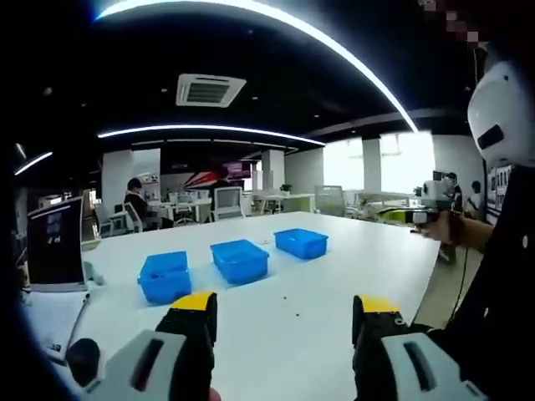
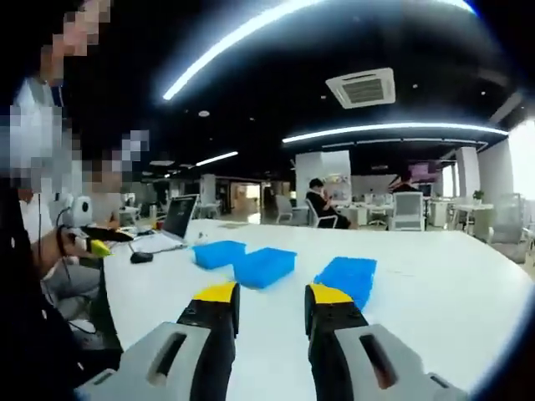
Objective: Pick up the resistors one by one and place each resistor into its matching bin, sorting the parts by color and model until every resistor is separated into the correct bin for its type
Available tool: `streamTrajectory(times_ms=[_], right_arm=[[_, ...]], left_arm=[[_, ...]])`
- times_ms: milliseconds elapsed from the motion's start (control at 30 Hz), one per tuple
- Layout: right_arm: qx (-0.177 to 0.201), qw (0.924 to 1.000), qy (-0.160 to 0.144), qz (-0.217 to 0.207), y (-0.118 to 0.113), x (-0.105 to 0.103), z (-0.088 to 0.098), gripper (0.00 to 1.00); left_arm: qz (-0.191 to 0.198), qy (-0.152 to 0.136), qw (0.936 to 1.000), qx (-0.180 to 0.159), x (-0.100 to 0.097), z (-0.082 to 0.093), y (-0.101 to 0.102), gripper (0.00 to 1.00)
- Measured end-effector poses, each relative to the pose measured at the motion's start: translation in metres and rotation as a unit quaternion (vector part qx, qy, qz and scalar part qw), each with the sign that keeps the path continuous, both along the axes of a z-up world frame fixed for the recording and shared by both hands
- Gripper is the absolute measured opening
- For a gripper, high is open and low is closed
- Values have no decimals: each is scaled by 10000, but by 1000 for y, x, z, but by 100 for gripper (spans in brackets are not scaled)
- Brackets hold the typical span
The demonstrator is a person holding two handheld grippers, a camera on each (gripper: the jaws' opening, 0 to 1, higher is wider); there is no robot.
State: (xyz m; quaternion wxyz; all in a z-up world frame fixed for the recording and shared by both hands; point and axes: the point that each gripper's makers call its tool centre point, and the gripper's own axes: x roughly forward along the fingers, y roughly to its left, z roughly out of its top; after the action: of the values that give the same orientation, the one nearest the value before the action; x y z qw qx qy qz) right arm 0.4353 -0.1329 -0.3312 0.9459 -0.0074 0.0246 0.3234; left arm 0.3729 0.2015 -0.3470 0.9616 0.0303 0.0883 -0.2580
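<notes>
Three blue bins stand in a row on the white table [image 1: 334,284]: a near-left bin [image 1: 165,276], a middle bin [image 1: 240,260] and a far-right bin [image 1: 301,242]. In the right gripper view the same bins [image 2: 217,253] [image 2: 266,266] [image 2: 349,276] lie just beyond my jaws. A few tiny dark specks [image 1: 285,296] dot the table in front of the bins, too small to identify. My left gripper [image 1: 286,305] is open and empty, short of the bins. My right gripper [image 2: 273,294] is also open and empty, held above the table.
A laptop [image 1: 54,246] [image 2: 178,217] and a black mouse [image 2: 140,257] sit at one end of the table. The right gripper [image 1: 430,203] shows in a hand off the table's edge. The left gripper [image 2: 88,227] appears beside the person. Office desks and seated people are behind.
</notes>
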Motion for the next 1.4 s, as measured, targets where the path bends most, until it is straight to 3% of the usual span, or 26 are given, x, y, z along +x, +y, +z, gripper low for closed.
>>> streamTrajectory(times_ms=[133,267,600,633,800,900,967,1233,1333,1400], right_arm=[[-22,9999,109,-116,-2,-20,-6,33],[-169,9996,206,-122,1,-26,-10,32],[-485,9952,557,640,37,-20,-6,30],[-646,9908,646,998,53,-16,-1,30],[-1099,9787,754,1560,84,-7,4,30],[-1090,9660,1092,2073,105,-8,4,30],[-1312,9557,1271,2310,112,-6,2,30],[-2208,9245,1320,2813,141,0,-10,30],[-2570,9086,1391,2983,153,0,-19,30],[-2744,8980,1611,3039,160,-1,-27,30]], left_arm=[[-20,7,10000,-13,0,0,-1,67],[-44,14,10000,-11,-1,-1,-1,67],[28,4,10000,-71,-9,-5,7,67],[56,3,10000,-81,-11,-6,10,67],[142,10,9998,-128,-14,-7,17,67],[151,52,9998,-115,-17,-10,19,67],[171,76,9998,-119,-17,-12,20,67],[184,152,9996,-147,-20,-19,22,67],[182,163,9996,-171,-21,-20,21,67],[179,181,9995,-166,-22,-21,21,67]])
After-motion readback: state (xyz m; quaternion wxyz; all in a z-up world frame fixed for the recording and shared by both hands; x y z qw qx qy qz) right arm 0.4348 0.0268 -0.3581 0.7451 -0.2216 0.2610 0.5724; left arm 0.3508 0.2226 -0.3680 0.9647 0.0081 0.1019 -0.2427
